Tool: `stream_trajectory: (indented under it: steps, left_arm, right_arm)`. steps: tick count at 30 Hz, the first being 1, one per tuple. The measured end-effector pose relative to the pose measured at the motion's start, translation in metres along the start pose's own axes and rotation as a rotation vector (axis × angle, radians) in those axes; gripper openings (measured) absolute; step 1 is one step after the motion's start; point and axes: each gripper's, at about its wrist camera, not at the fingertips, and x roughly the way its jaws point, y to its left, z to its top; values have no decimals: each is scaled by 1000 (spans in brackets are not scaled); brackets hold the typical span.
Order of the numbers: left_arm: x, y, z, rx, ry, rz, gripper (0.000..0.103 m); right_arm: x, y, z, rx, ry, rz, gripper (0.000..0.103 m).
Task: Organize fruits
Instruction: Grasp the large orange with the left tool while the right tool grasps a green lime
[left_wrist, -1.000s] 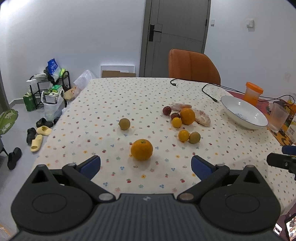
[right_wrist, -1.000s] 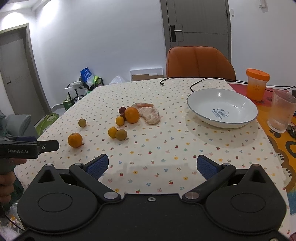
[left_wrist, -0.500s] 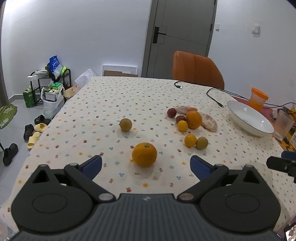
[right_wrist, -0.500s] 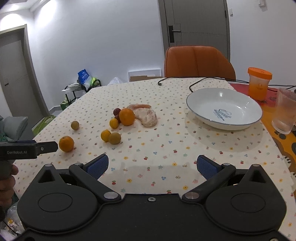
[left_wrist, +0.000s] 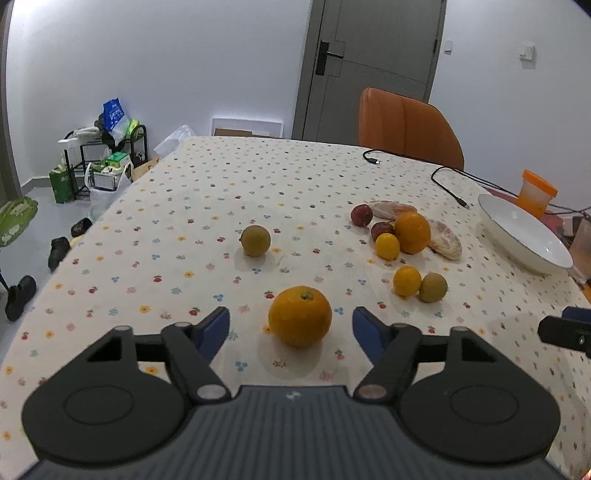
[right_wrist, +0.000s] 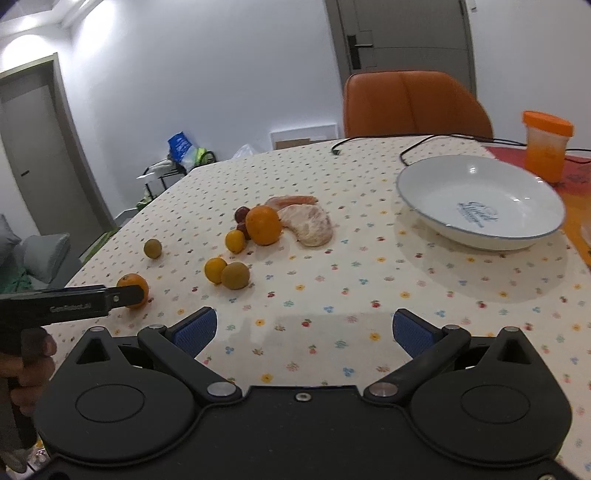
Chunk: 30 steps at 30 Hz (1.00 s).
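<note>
While a floral-cloth table (left_wrist: 207, 206) fills a white-walled room, the orange (left_wrist: 300, 316) sits between the left gripper's (left_wrist: 290, 325) spread fingers (left_wrist: 216, 326), untouched.

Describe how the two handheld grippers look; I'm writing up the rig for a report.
Both share one build. The left gripper and right gripper each have a black body with two round discs, silver pivot pins and angled black linkage arms ending in blue ribbed pads. The left's centre deck is ribbed grey. Seen from the right camera, the left's black side bears white lettering, too blurred to read, above a black pistol handle.
</note>
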Motion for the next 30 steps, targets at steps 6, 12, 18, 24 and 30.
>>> stream_trajectory:
  steps: [6, 12, 18, 24, 30]
  left_arm:
    - [12, 1, 1, -3, -1, -6, 41]
    - [16, 1, 8, 2, 13, -12, 37]
    - [22, 4, 12, -7, 9, -13, 37]
    - [26, 7, 16, -9, 3, -21, 37]
    - [30, 7, 19, -6, 6, -15, 37]
  right_arm:
    - [20, 5, 6, -21, 7, 42, 93]
    - [41, 15, 12, -45, 8, 98, 78]
    - [62, 25, 16, -59, 44, 125, 61]
    - [74, 34, 20, -67, 53, 141, 59]
    - [88, 42, 21, -84, 64, 154, 25]
